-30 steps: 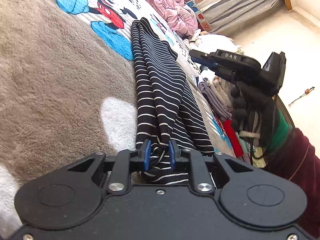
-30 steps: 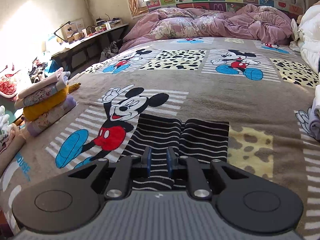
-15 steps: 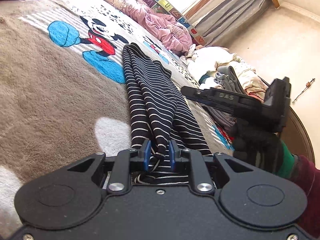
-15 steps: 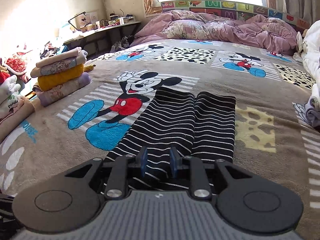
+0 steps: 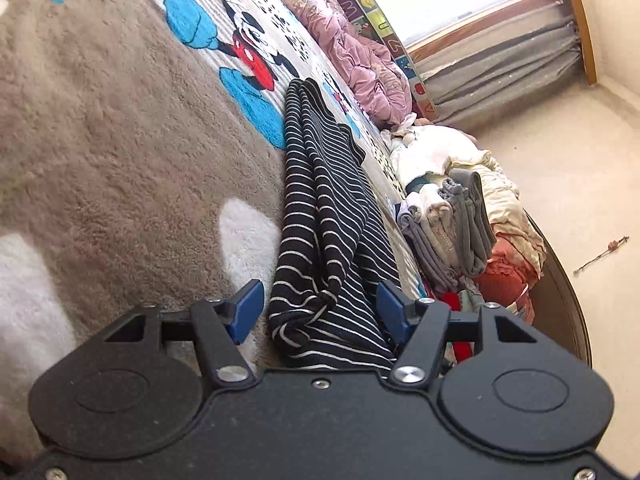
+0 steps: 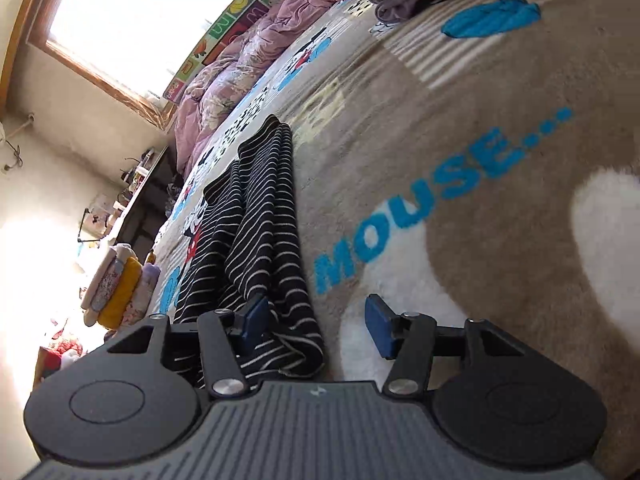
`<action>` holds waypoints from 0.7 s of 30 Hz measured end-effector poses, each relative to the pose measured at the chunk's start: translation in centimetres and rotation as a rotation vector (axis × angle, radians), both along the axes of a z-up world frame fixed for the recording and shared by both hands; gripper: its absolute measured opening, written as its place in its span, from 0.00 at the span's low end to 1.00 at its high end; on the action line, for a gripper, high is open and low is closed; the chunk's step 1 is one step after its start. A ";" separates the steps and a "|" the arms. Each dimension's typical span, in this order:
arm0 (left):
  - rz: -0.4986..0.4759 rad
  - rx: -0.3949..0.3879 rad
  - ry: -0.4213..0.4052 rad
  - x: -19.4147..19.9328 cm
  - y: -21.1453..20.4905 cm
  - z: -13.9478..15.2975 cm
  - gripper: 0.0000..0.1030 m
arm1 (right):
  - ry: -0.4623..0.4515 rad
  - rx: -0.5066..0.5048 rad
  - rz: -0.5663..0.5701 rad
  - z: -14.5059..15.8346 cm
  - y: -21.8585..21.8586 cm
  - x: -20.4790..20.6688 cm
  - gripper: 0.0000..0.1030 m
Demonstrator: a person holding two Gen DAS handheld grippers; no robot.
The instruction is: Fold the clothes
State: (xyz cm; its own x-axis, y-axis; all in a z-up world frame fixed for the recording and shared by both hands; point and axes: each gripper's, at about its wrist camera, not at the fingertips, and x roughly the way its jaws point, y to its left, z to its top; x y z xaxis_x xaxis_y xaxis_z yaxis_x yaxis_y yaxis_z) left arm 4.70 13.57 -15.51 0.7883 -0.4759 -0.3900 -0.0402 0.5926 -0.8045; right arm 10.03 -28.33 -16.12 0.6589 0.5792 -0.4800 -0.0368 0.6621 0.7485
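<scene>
A black garment with thin white stripes lies folded into a long narrow strip on the brown cartoon-mouse blanket. Its bunched near end sits between the blue pads of my left gripper, whose jaws are opening and do not press on the cloth. In the right wrist view the same striped garment runs away from my right gripper. Its jaws are opening too. The left pad rests against the cloth's near end, and the right pad stands free over the blanket.
A pile of folded and loose clothes lies along the bed's right edge. A pink duvet is heaped under the window. In the right wrist view a stack of folded clothes sits at the left edge, with a desk beyond.
The left gripper's jaws have opened and let go of the striped cloth. The right gripper has rolled over, dropped low to the cloth's near end and opened; it has left the left wrist view.
</scene>
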 end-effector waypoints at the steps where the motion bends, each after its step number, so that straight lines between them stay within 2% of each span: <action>1: 0.008 0.032 -0.003 -0.3 -0.2 0.5 0.60 | -0.031 -0.035 0.022 0.1 0.2 -0.7 0.52; 2: 0.005 0.085 -0.008 -0.5 -0.5 1.2 0.60 | -0.065 -0.085 0.050 0.4 0.5 -1.3 0.52; 3: -0.012 0.170 -0.025 -0.6 -1.2 2.2 0.60 | -0.098 -0.136 0.073 0.8 0.9 -1.7 0.52; 5: -0.070 0.400 -0.083 -1.0 -3.0 4.4 0.59 | -0.163 -0.241 0.104 1.8 1.4 -2.3 0.53; 8: -0.215 0.757 -0.171 -1.7 -6.3 6.4 0.60 | -0.275 -0.413 0.133 3.2 1.9 -3.4 0.53; 11: -0.341 1.112 -0.225 -2.7 -9.1 5.9 0.60 | -0.357 -0.631 0.232 3.2 3.4 -4.0 0.52; 13: -0.440 1.313 -0.248 -3.3 -9.9 3.7 0.59 | -0.391 -0.765 0.315 2.6 4.7 -4.6 0.52; 15: -0.505 1.458 -0.265 -3.7 -10.3 1.7 0.53 | -0.428 -0.858 0.388 2.0 6.0 -5.3 0.52; 17: -0.560 1.572 -0.316 -4.2 -10.8 0.1 0.50 | -0.486 -0.937 0.434 1.6 7.2 -6.3 0.52; 19: -0.555 1.620 -0.370 -4.1 -11.2 -0.4 0.48 | -0.553 -1.007 0.479 1.6 8.3 -6.5 0.52; 21: -0.539 1.650 -0.420 -3.6 -11.6 -0.7 0.42 | -0.622 -1.067 0.518 1.5 9.1 -6.4 0.52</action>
State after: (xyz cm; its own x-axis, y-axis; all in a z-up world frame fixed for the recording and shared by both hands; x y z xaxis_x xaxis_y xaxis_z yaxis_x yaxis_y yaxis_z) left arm 1.06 1.94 -16.25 0.8550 -0.0519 -0.5161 0.4422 0.5929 0.6730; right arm 3.64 -19.20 -14.67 0.7515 0.3594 -0.5532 -0.6032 0.7140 -0.3555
